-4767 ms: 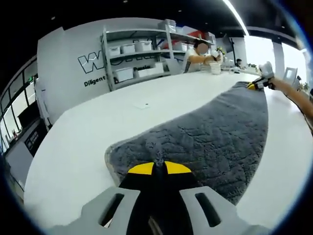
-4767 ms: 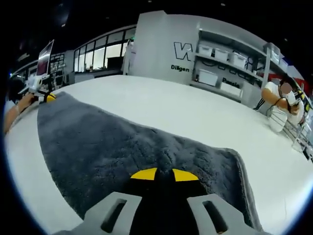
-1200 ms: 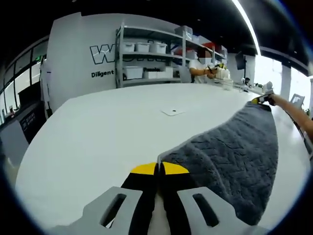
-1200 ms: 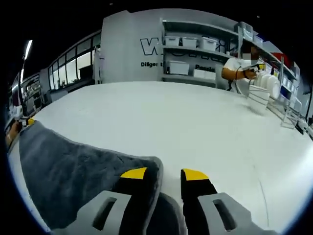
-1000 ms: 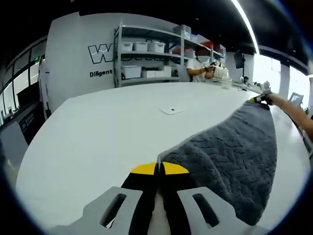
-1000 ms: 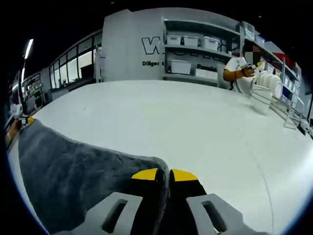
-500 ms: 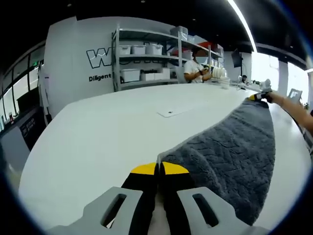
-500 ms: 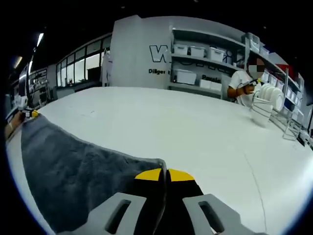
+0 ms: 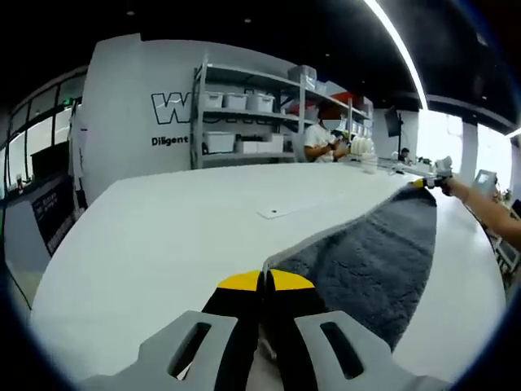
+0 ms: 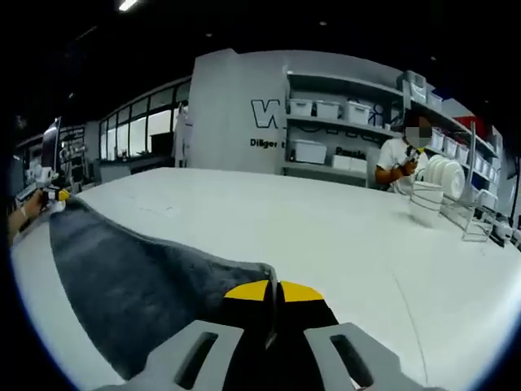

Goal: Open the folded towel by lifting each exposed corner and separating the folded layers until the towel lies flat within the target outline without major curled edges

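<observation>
A grey textured towel (image 9: 370, 257) hangs stretched between my two grippers above the white table (image 9: 163, 220). My left gripper (image 9: 262, 279), yellow-tipped, is shut on one corner of the towel at the bottom of the left gripper view. The towel runs away to the right gripper (image 9: 423, 184), small at the far right there, held by a person's hand. In the right gripper view, my right gripper (image 10: 274, 291) is shut on the opposite corner, with the towel (image 10: 138, 281) reaching left to the left gripper (image 10: 55, 195).
Grey shelving with white bins (image 9: 240, 122) lines the back wall. A person (image 10: 400, 159) works at a dish rack (image 10: 446, 195) on the table's far side. A small flat white piece (image 9: 273, 213) lies on the table beyond the towel.
The right gripper, open beside the towel corner 1.2 s ago, has shut on it. Both grippers have since risen, lifting the towel's near edge off the table.
</observation>
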Demonstrator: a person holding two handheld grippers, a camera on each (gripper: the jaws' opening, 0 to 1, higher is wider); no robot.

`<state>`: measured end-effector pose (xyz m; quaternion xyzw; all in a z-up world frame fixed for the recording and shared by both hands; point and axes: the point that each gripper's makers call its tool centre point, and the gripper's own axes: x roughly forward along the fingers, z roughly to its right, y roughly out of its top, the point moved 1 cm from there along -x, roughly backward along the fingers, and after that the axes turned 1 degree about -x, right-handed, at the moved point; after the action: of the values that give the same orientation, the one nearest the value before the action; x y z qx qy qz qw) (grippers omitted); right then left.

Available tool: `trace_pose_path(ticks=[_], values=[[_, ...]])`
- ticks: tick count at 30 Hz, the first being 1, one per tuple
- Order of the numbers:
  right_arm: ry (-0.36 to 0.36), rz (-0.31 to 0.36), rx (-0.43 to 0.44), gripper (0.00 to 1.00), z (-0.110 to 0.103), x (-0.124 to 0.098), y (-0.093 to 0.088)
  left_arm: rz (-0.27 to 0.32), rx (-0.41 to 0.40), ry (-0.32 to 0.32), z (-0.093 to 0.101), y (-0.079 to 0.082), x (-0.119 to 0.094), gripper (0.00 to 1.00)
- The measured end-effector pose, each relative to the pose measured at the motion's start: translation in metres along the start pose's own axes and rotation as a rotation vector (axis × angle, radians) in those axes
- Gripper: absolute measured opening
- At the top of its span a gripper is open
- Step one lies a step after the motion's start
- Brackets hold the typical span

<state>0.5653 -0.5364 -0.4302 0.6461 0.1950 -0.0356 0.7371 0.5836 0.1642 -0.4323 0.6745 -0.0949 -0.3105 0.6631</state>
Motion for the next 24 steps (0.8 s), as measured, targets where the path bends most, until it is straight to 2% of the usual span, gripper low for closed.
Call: trace_pose_path(ticks=[13,24], values=[[0.009,0.066,-0.004,0.00,-0.006,-0.051,0.006,0.030,0.023,-0.014,0.026,0.007,-0.036,0.02],[0.048,0.094,0.002,0.00,-0.018,-0.093,-0.004,0.035,0.070,-0.041,0.062,0.000,-0.072,0.02]])
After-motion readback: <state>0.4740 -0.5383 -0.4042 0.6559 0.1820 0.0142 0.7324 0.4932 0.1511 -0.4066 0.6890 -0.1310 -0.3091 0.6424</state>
